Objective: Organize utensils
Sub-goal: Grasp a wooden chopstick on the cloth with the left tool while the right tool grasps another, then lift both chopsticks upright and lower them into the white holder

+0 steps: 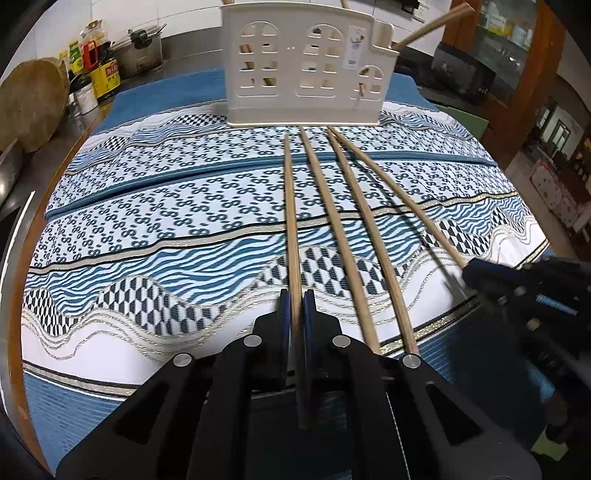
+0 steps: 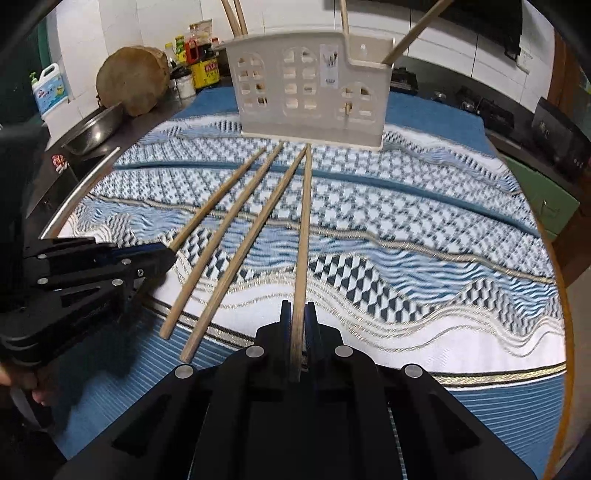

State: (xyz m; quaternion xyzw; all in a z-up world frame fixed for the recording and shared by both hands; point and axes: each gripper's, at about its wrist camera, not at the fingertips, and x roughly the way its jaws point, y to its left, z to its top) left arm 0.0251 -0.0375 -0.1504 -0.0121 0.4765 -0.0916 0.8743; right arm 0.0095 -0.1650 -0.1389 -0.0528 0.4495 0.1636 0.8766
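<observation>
Four wooden chopsticks lie side by side on a blue-and-white patterned cloth, tips toward a cream house-shaped utensil holder. My left gripper is shut on the near end of the leftmost chopstick. In the right wrist view, my right gripper is shut on the rightmost chopstick. The two middle chopsticks lie free between them. Each camera sees the other gripper at the side: the right gripper and the left gripper. The holder has more sticks standing in it.
A round wooden chopping block, a metal bowl, sauce bottles, a pot and a detergent jug crowd the counter left of the cloth. A green cabinet stands right. A hand shows at lower left.
</observation>
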